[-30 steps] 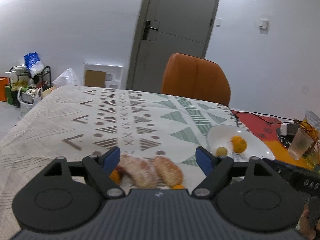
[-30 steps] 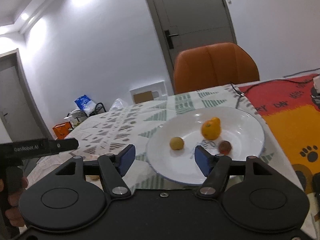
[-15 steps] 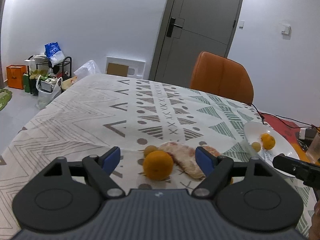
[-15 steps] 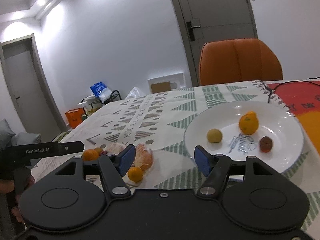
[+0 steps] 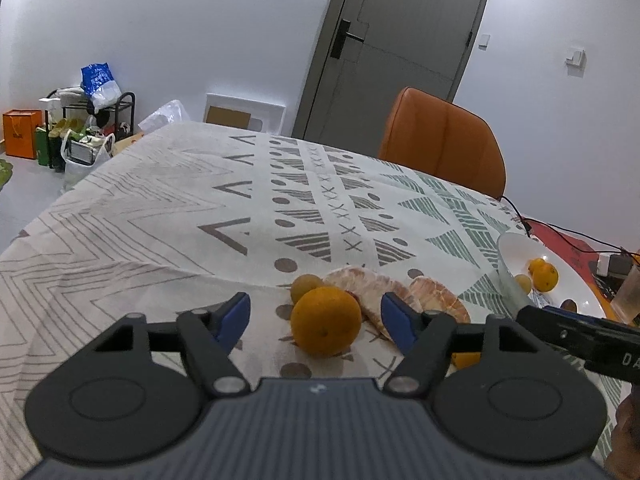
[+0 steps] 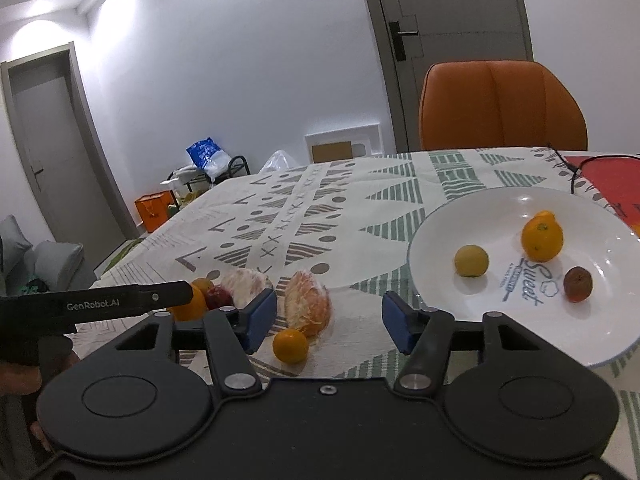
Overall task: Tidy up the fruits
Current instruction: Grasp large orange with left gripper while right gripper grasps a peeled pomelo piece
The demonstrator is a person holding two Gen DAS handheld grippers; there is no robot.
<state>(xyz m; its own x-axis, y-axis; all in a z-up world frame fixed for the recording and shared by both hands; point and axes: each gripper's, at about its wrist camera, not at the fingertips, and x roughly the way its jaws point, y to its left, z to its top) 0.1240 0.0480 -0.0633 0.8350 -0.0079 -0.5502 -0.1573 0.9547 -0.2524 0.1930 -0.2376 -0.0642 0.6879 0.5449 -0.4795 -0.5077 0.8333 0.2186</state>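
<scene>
- Loose fruit, tabletop: one cluster lies well apart from the plate, on the patterned cloth. Judged as the part of the task not yet done.
  - large orange: nearest the left claw, resting on the cloth.
  - small yellowish fruit: just behind the large orange, touching or nearly so.
  - two peeled citrus pieces, pale pink, wrapped in what looks like clear film; side by side.
  - small orange: just in front of the nearer peeled piece.
  - red fruit and a further small orange fruit: at the far side of the cluster, partly hidden behind the left claw's body.
- Plate, white, printed lettering in its centre: holds three fruits, apart from one another. Judged as the part done.
  - orange citrus, toward the far side.
  - yellow round fruit, toward the cluster side.
  - dark reddish-brown fruit, toward the near right.
- Progress, as judgement: three pieces plated, about seven left; under halfway.
- Left claw: jaws apart, empty, bracketing the large orange without touching it.
- Right claw: jaws apart, empty, between cluster and plate, the small orange just ahead.
- Surroundings: orange chair at the far edge of the tabletop; clear cup beyond the plate.
</scene>
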